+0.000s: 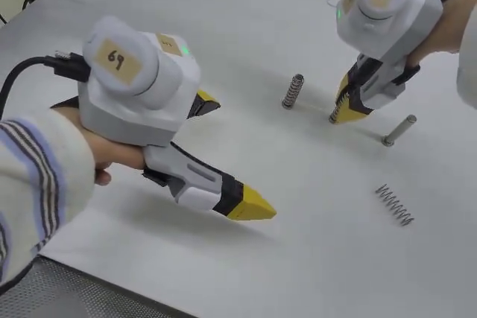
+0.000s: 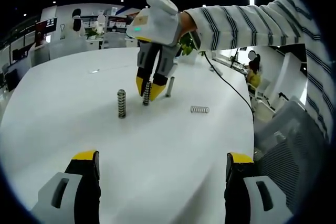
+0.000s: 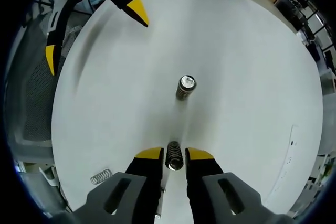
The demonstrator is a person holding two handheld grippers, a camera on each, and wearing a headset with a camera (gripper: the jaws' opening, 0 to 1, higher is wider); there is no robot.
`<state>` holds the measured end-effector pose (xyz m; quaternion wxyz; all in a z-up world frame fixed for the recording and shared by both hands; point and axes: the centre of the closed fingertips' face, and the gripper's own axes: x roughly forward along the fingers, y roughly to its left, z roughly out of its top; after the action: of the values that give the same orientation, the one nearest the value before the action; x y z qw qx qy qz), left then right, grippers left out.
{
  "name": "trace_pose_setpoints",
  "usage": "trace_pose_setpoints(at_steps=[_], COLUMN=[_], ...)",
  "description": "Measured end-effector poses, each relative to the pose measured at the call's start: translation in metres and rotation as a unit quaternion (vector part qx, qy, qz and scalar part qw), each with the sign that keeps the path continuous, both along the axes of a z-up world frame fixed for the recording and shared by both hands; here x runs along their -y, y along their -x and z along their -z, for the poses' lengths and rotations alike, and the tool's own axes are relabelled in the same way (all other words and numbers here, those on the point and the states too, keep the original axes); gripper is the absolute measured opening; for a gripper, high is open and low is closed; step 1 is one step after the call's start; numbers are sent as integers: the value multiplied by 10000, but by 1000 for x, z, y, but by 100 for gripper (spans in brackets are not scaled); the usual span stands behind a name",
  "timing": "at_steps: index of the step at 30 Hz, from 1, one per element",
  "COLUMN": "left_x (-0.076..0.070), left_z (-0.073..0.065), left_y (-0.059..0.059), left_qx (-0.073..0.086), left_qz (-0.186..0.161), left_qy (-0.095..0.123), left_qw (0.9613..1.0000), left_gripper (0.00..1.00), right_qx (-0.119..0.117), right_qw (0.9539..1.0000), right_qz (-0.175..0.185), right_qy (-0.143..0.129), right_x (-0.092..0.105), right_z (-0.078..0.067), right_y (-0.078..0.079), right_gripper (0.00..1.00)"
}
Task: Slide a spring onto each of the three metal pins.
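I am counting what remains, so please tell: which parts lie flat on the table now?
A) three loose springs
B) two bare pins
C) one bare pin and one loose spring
C: the head view shows one bare pin and one loose spring lying flat on the table.

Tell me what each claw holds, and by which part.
The right claw grips an upright spring by the sides of its coils. The left claw is open and empty.
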<state>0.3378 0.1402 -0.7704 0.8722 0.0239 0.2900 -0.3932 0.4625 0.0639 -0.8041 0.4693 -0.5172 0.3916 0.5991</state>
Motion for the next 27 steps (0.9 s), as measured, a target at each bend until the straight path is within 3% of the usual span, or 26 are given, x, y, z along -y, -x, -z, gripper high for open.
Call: trace_pose_setpoints(at_steps=[12,16,20,27], left_x=[0,1,3,6], left_z=[0,0,0,-2], left_y=[3,4,6,9], left_qx=[-33,-41,-56,-53], left_qz=[-9,25,53,117], left_qy=[20,15,19,38], left_qw=[10000,10000,10000,9999], left_gripper=[98,98,98,98], right_qx=[104,-24,-39,-4], right_qw=[9994,9992,9990,9985], right_qz=[-164,-144,-132,-109], right_qy=[-275,-375,-424,-533], right_x=[-4,-3,-1,2], right_z=[-8,-10,-11,-16], right_y=[2,7,11,14], right_gripper=[32,42,45,64])
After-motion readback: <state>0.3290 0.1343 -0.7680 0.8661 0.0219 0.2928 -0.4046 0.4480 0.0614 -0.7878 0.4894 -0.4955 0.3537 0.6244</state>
